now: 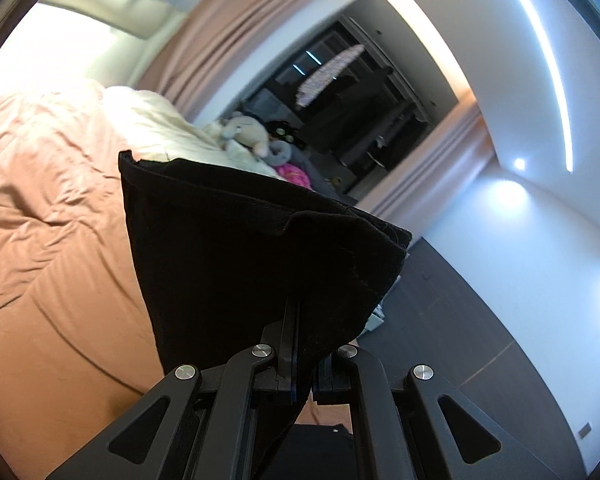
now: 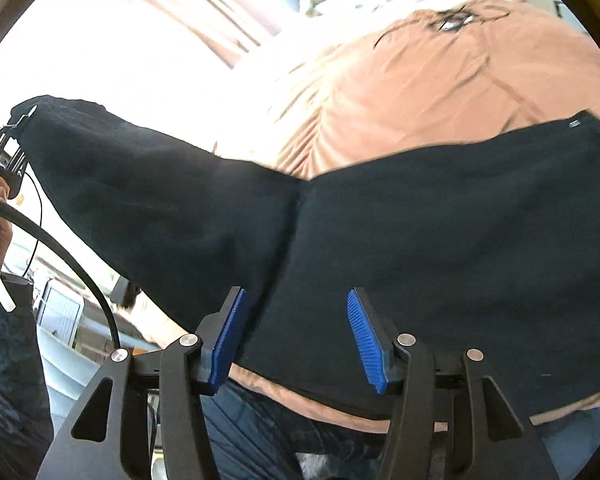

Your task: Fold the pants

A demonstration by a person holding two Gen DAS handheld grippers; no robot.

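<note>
Our right gripper (image 2: 296,336) stands apart over the black pants (image 2: 380,240); our left gripper (image 1: 300,360) clamps their hem above the bed (image 1: 60,240).

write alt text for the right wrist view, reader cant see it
The right gripper hangs open, blue pads apart, over black pants spread on an orange bedspread. At far left the left gripper lifts one pant leg end.

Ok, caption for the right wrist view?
Open right gripper over black fabric pants on an orange quilted bedspread; left gripper lifts one end.
</note>
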